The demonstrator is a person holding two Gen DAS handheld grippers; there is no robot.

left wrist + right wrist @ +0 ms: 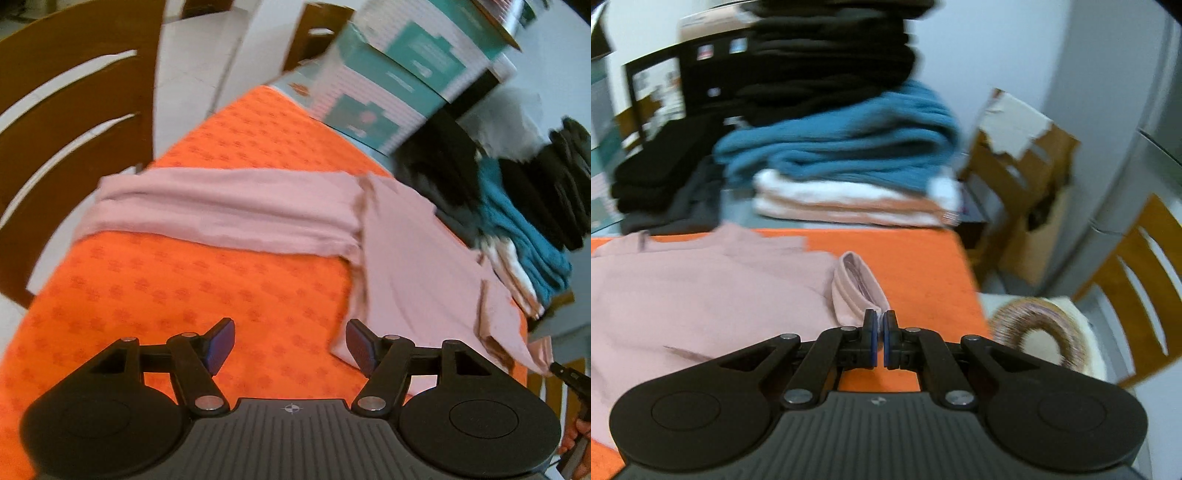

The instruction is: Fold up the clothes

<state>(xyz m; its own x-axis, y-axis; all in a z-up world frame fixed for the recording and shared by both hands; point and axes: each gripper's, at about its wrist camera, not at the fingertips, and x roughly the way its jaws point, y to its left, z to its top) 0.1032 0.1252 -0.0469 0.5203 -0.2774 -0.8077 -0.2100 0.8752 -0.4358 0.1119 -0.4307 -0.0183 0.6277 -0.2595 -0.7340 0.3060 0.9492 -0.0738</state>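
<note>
Here, your right gripper (880, 325) pinches the pink shirt's (701, 288) cuff (857, 284); your left gripper (291, 347) gapes wide beside the shirt; box (391, 81) print is unreadable.

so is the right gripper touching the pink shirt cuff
Touching: the right wrist view shows the right gripper shut on the cuff, fabric pinched between its pads.

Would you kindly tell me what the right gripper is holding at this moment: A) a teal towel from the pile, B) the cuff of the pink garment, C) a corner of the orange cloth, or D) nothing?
B: the right gripper is shut on the cuff of the pink garment, while the left gripper is open above the orange cloth.
</note>
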